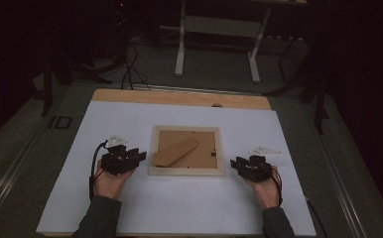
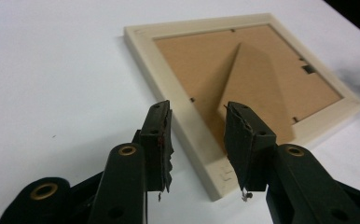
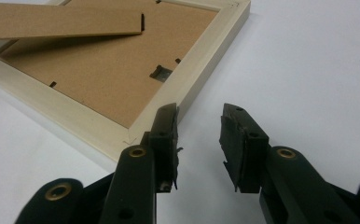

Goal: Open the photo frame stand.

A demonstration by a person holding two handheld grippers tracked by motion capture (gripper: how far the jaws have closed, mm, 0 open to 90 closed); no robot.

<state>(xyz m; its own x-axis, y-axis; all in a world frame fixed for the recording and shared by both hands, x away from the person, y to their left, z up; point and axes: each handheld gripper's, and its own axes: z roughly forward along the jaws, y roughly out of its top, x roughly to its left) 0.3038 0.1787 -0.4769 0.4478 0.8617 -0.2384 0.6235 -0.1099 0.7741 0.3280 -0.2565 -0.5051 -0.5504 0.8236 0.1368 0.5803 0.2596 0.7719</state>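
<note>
- A picture frame lies face down on the white desk, near the middle between the left and right edges and somewhat nearer the far edge than the near one.
- Its pale wooden border surrounds a brown backing board, and a brown fold-out stand lies slantwise across that board, 1 end towards the frame's near left corner.
- In the right gripper view the stand stands slightly clear of the board and casts a shadow beneath it; a small metal hanger sits on the board near the frame's edge.
- The left gripper, held in the person's left hand, sits just beside the frame's left side, towards its near left corner.
- In the left gripper view its 2 jaws stand apart, released, straddling the frame's pale rail at that corner; whether the pads touch the wood I cannot tell, and nothing is clamped.
- The right gripper, in the right hand, sits just off the frame's near right corner.
- In the right gripper view its 2 jaws also stand apart, released, with bare white desk between them; 1 jaw lies just beside the frame's corner, the other clear of it.
- A strip of bare wood runs along the desk's far edge.
</note>
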